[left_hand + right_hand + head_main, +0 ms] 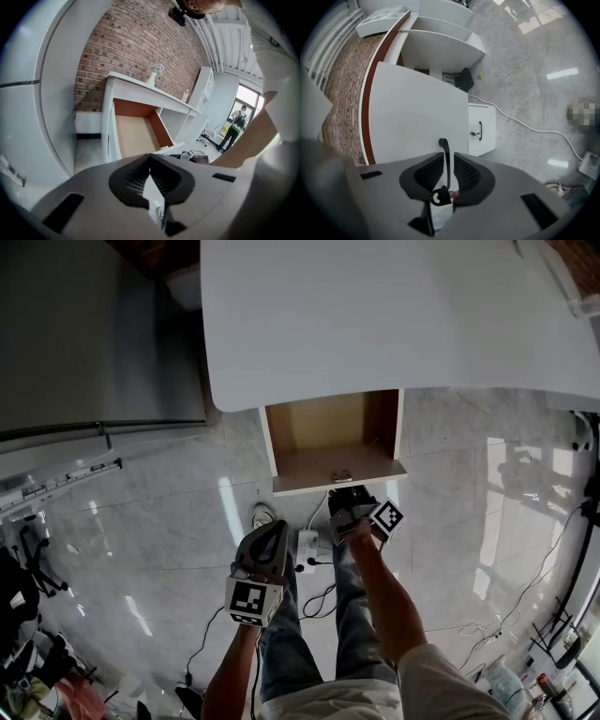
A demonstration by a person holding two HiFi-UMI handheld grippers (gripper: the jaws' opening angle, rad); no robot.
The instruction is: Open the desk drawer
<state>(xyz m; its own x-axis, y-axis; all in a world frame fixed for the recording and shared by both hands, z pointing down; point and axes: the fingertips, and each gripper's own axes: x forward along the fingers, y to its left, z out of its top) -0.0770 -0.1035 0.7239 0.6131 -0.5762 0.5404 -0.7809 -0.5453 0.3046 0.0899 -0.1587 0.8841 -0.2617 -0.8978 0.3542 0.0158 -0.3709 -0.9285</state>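
Note:
The desk drawer (pixel 284 430) stands pulled out from under the white desk top (pixel 375 315), and its bare wooden inside shows. My right gripper (pixel 343 492) is at the drawer's front edge, by the handle (pixel 340 475). In the right gripper view the thin black handle (pixel 446 152) runs between the jaws of the right gripper (pixel 447 159); they stand slightly apart, with a sliver of gap beside the bar. My left gripper (pixel 272 527) hangs lower and to the left, away from the drawer. In its own view the left gripper (pixel 150 159) has its tips together on nothing, and the open drawer (pixel 136 136) lies ahead.
A tall grey cabinet (pixel 94 334) stands left of the desk. A power strip (pixel 307 549) and cables lie on the marble floor by my feet. A small white cabinet (pixel 480 131) sits under the desk. A vase (pixel 152 77) stands on the desk; a person (pixel 234 126) is in the far doorway.

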